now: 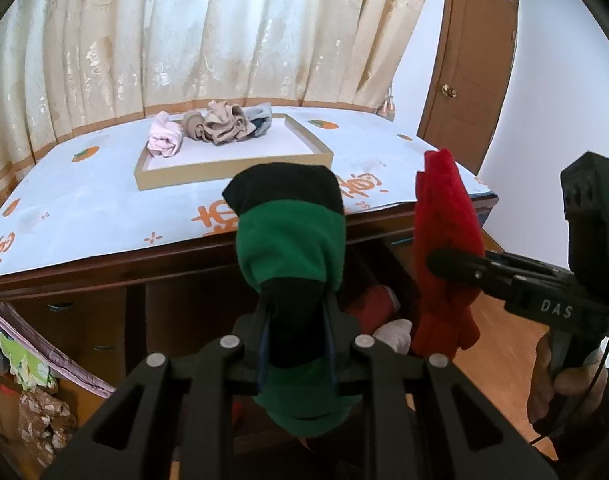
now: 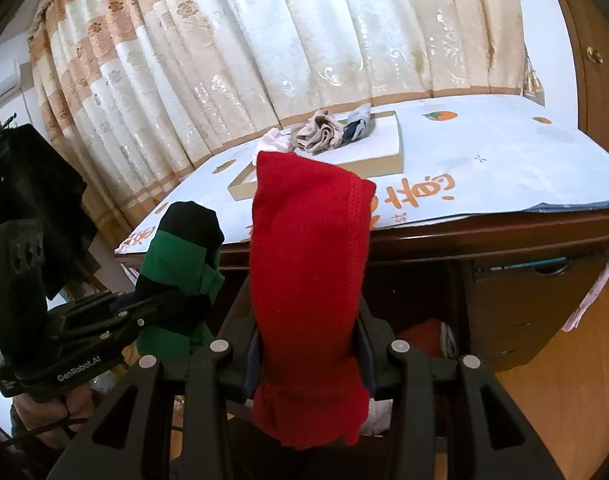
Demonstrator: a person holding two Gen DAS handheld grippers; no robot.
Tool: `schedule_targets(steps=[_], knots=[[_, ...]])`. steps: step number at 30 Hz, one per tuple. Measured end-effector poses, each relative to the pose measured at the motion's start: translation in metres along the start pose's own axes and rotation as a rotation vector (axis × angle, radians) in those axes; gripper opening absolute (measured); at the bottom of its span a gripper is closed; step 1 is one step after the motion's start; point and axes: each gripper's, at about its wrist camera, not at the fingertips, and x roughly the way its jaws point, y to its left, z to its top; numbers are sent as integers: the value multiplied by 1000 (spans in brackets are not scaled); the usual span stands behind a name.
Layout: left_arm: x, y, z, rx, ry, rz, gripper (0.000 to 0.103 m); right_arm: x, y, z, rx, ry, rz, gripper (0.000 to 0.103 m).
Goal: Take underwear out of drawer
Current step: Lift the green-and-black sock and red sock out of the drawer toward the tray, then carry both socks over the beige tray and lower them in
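- Currently the left gripper point(image 1: 296, 312) has its jaws clenched on a green-and-black underwear point(image 1: 292, 236), held up in front of the desk point(image 1: 104, 208).
- Beside it, the right gripper point(image 2: 308, 352) grasps a red underwear point(image 2: 308, 264) between its jaws.
- Below, the open drawer point(image 2: 424, 332) shows more clothes.
- On the desk, a shallow tray point(image 1: 232, 168) carries crumpled garments point(image 1: 220, 124).

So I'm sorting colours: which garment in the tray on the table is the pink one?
The pale pink bundled garment, draped over the cardboard tray's left rim; the beige and grey-blue ones lie further right.
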Motion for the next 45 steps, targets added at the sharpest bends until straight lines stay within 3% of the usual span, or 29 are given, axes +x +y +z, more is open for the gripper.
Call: schedule_targets(steps=[28, 45], knots=[[11, 1, 67, 76, -102, -1, 20, 4, 3, 67, -57, -79, -29, 42], [58, 19, 125, 44, -123, 13, 20, 44, -9, 138, -133, -111, -75, 42]])
